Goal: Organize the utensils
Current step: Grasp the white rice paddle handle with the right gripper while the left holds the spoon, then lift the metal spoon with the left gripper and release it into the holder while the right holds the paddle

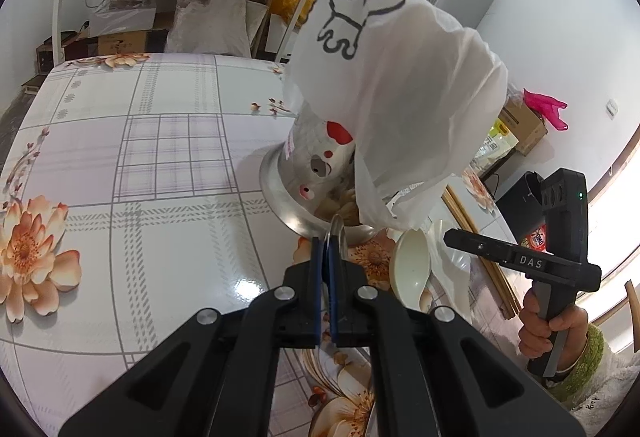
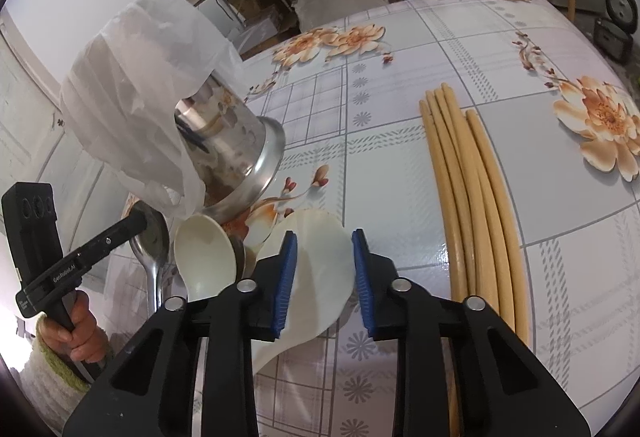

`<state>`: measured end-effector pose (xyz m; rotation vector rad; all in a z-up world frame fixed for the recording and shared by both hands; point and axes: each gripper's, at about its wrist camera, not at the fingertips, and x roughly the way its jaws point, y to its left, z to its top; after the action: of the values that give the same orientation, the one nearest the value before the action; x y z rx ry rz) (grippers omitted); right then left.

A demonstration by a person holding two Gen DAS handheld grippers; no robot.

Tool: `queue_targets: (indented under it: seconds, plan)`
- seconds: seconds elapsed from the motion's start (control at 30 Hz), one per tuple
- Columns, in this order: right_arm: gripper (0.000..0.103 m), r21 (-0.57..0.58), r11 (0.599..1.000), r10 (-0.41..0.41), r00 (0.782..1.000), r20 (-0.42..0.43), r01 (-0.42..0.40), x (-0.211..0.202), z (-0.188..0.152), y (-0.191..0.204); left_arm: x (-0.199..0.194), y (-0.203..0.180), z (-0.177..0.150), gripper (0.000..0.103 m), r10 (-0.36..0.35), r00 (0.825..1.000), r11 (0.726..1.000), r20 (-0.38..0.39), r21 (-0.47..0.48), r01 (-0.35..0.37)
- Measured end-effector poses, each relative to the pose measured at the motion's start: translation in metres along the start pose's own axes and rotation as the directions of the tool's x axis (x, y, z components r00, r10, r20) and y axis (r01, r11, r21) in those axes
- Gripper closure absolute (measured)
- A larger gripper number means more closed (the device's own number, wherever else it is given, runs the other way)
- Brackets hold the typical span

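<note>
Right wrist view shows a cream plastic spoon [image 2: 310, 277], wide and flat, lying on the flowered surface [image 2: 400, 165] low in the middle of the frame. The right tongs [image 2: 325, 279] stand over it with the blue pads on both sides of the blade and a gap to each, so they are not pressing on it. It looks light, stiff and smooth, so I judge it can slip; a hold across the broad blade or at its narrow neck seems best. Just left of it lies a smaller cream spoon [image 2: 204, 257], and further left a metal spoon [image 2: 154, 237], which the left tongs [image 1: 330, 257] hold closed by the bowl, thin edge between the pads. A bundle of tan chopsticks [image 2: 472, 205] lies at the right, well apart. Behind the spoons a steel holder [image 2: 240, 157] stands tilted at the left of the frame, half covered by a white plastic bag [image 2: 140, 77]; what is inside is unclear.
</note>
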<state>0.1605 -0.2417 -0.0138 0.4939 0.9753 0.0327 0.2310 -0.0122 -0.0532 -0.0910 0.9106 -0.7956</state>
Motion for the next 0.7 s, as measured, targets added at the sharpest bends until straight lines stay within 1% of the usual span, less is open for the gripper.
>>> queue_targets:
  seconds: [0.03,0.2,0.3,0.53,0.7]
  plan:
    - [0.089,-0.002,1.000,0.000,1.000,-0.007,0.000,0.002,-0.001,0.000,-0.002,0.000,-0.001,0.101,0.003,1.000,1.000,0.002,-0.001,-0.003]
    - [0.094,0.009,1.000,0.014,1.000,-0.006,-0.014,0.000,-0.002,-0.001,-0.012,0.001,-0.003,0.101,0.011,1.000,1.000,0.019,-0.007,-0.011]
    - [0.098,0.005,1.000,0.025,1.000,0.007,-0.025,-0.007,-0.002,0.002,-0.017,0.003,-0.002,0.101,0.018,0.999,1.000,0.026,-0.011,-0.018]
    - [0.101,-0.046,0.999,-0.008,0.997,0.070,0.011,-0.035,-0.001,0.016,-0.035,0.000,-0.002,0.101,0.035,0.998,0.999,0.058,-0.012,-0.034]
    - [0.102,-0.092,0.994,-0.049,0.990,0.135,0.062,-0.061,-0.002,0.028,-0.055,-0.008,-0.002,0.101,0.051,0.994,0.999,0.094,-0.005,-0.051]
